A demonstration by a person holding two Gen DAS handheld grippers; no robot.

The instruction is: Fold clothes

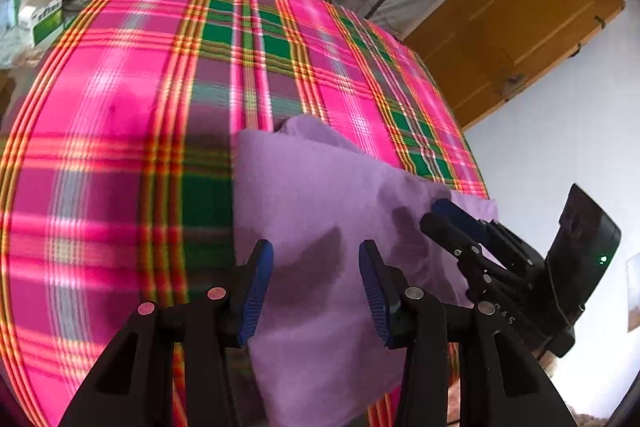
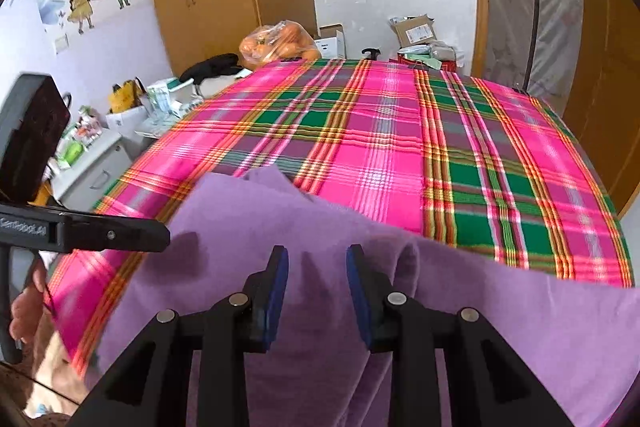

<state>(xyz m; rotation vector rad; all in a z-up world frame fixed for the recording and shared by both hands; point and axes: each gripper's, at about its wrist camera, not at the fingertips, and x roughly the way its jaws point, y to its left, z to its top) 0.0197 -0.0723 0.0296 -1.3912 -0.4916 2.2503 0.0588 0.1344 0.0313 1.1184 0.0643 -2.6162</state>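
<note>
Purple garment (image 1: 320,195) lies at near edge of plaid-covered table (image 1: 160,87), already doubled into rough slab with loose bulge at far end — partly folded, not squared. Left gripper (image 1: 316,291) jaws wide apart above cloth, holding nothing. Right gripper (image 2: 317,301) half-spread, nothing pinched. Further folds and tidying left, likely.

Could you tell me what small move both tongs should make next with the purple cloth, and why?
Probably lower both onto the near edge and close. The left tongs and right tongs hover open above the purple cloth, which lies rumpled on the plaid cover, gripped by neither.
</note>
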